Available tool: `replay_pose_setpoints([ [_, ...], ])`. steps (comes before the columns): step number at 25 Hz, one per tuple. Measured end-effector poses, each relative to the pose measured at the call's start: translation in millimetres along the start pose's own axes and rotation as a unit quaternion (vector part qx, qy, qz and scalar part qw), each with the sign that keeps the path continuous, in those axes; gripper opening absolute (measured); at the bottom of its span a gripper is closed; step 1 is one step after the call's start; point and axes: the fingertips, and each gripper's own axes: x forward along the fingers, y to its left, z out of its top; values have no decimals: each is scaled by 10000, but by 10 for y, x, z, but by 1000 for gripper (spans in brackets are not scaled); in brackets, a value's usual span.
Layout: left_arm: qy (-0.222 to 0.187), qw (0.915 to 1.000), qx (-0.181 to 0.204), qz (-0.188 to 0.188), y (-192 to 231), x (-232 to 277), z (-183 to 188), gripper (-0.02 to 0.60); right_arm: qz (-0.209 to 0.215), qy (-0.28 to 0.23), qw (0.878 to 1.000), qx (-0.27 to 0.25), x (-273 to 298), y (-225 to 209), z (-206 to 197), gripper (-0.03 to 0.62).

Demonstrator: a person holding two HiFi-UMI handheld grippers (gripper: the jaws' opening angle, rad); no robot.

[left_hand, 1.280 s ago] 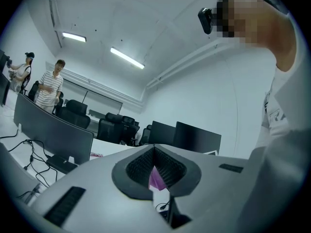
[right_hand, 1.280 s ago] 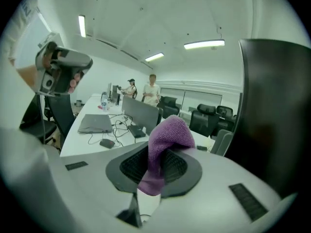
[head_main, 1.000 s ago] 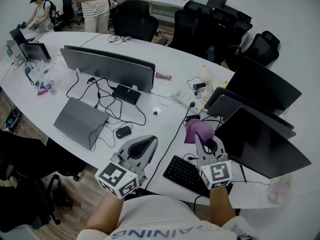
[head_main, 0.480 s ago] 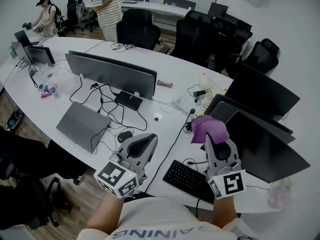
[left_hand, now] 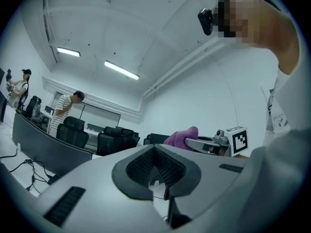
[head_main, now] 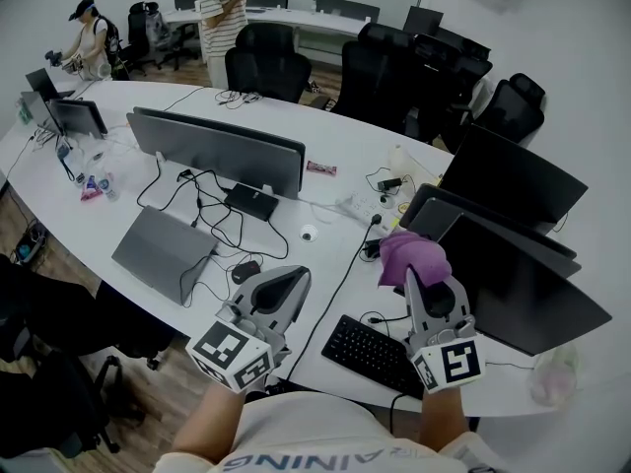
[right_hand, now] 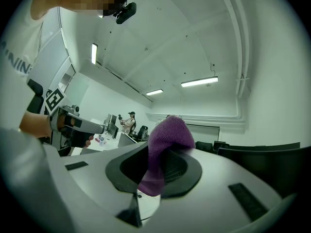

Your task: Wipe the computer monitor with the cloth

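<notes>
A nubbly purple cloth [right_hand: 166, 140] is pinched, bunched, in the right gripper [head_main: 422, 276] right of centre, just beside the flat black monitor [head_main: 527, 289]; the left gripper [left_hand: 155, 171], its ribbed pads [left_hand: 141, 166] seen only close-up, is closed on nothing.

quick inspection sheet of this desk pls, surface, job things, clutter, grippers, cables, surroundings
surface: white table, long and curved, crowded.
job's things: purple cloth held up near the nearest dark monitor; contact unclear.
clutter: keyboard, mouse, closed grey laptop, rear-facing monitor.
grippers: right gripper shut on the purple cloth; left gripper shut, nothing between its jaws.
cables: black cables looped over the table; power strip.
surroundings: black office chairs; person in a striped shirt; person in a cap.
</notes>
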Motion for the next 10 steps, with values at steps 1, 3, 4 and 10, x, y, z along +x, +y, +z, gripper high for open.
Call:
replay_pose_setpoints([
  [1,4,10000,-4,-1,-9,-4,-4,9,-9,3,10000,-7,-12,1,-3,55],
  [3,0,10000,-3,-4,-22,-15,-1,9,-18,-11,10000,-8,-33,3,4,54],
  [4,-5,10000,0,-4,-26,-23,4,9,-19,-23,10000,-5,-38,4,13,55],
  [10,20,10000,-8,-24,-38,-61,-3,9,-22,-12,10000,-44,-53,33,37,54],
])
